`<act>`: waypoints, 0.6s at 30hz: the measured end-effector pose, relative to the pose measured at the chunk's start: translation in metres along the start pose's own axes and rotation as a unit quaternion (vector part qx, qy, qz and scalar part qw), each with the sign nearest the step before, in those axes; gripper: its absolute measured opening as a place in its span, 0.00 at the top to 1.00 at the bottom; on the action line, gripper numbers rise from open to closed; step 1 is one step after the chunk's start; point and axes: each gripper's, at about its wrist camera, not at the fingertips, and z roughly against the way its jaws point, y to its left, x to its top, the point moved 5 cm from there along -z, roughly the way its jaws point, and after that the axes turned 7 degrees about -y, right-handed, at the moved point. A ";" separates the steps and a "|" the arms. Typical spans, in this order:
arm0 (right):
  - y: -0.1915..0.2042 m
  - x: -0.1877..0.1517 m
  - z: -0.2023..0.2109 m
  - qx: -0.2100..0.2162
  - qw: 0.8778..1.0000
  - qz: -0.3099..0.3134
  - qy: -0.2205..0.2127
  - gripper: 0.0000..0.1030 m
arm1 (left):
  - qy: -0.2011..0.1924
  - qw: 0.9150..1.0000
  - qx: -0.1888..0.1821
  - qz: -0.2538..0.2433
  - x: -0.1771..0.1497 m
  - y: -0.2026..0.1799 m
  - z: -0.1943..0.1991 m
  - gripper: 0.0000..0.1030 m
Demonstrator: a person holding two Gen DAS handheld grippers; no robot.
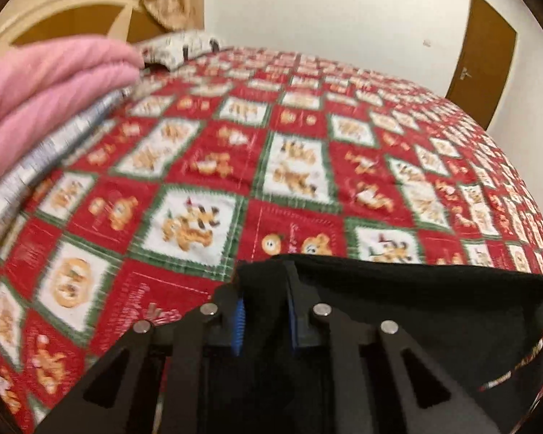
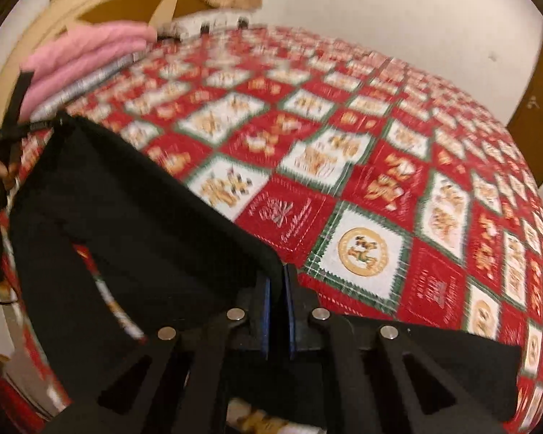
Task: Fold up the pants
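While black pants [image 2: 126, 195] hang over quilt [image 2: 362, 188], left tool [image 1: 264, 311] and right tool [image 2: 277, 289] each clamp waistband.

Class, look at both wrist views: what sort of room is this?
Probably a bedroom: a bed under a red patchwork quilt, a cream headboard behind folded pink blankets, and a brown door.

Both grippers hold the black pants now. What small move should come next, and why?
Probably carry the black fabric pants forward over the red patchwork bedspread and lay them flat. The left gripper and right gripper pinch one edge, and the cloth hangs loose.
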 end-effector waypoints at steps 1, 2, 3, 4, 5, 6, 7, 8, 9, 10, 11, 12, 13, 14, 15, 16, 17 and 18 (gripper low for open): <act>0.002 0.000 0.017 -0.003 1.000 -0.007 -0.018 0.93 | -0.011 1.000 -0.004 0.000 0.003 0.000 0.011 0.81; 0.004 0.000 0.029 -0.005 0.999 -0.010 -0.030 0.93 | -0.023 1.000 -0.010 0.002 0.006 0.001 0.023 0.81; 0.008 -0.003 0.043 -0.005 0.999 -0.014 -0.042 0.93 | -0.038 0.999 -0.015 0.004 0.007 0.002 0.036 0.81; 0.012 -0.006 0.053 -0.003 0.999 -0.016 -0.051 0.93 | -0.058 0.998 -0.023 0.009 0.007 0.004 0.055 0.81; 0.018 -0.011 0.065 0.000 0.998 -0.016 -0.059 0.93 | -0.067 0.997 -0.027 0.012 0.006 0.005 0.064 0.81; 0.025 -0.020 0.077 0.002 0.998 -0.014 -0.065 0.93 | -0.079 0.996 -0.034 0.014 0.003 0.006 0.078 0.81; 0.036 -0.032 0.089 0.001 0.998 -0.006 -0.070 0.93 | -0.091 0.995 -0.040 0.014 -0.003 0.008 0.091 0.81; 0.043 -0.041 0.095 0.001 0.997 0.001 -0.071 0.93 | -0.099 0.994 -0.043 0.013 -0.009 0.009 0.102 0.81; 0.051 -0.052 0.101 0.001 0.998 0.006 -0.070 0.93 | -0.104 0.993 -0.045 0.011 -0.017 0.011 0.111 0.81; 0.062 -0.067 0.105 0.000 0.998 0.014 -0.066 0.93 | -0.106 0.993 -0.047 0.011 -0.026 0.013 0.118 0.81; 0.068 -0.078 0.105 -0.001 0.998 0.019 -0.061 0.93 | -0.106 0.993 -0.050 0.012 -0.037 0.016 0.122 0.81; 0.073 -0.090 0.104 -0.001 0.998 0.021 -0.056 0.93 | -0.103 0.993 -0.052 0.014 -0.050 0.019 0.126 0.81; 0.079 -0.103 0.101 -0.002 0.999 0.021 -0.048 0.93 | -0.100 0.993 -0.054 0.015 -0.058 0.020 0.127 0.81; 0.084 -0.117 0.098 -0.003 0.999 0.021 -0.039 0.93 | -0.097 0.994 -0.058 0.014 -0.072 0.022 0.128 0.81; 0.089 -0.128 0.092 -0.004 0.999 0.022 -0.030 0.93 | -0.093 0.994 -0.061 0.014 -0.082 0.024 0.128 0.81; 0.094 -0.140 0.085 -0.007 1.000 0.024 -0.019 0.93 | -0.085 0.995 -0.057 0.012 -0.097 0.027 0.124 0.75; 0.100 -0.153 0.076 -0.011 1.000 0.026 -0.007 0.93 | -0.080 0.995 -0.052 0.010 -0.107 0.027 0.123 0.72; 0.104 -0.162 0.069 -0.015 0.999 0.030 0.004 0.92 | -0.073 0.996 -0.040 0.004 -0.118 0.030 0.120 0.68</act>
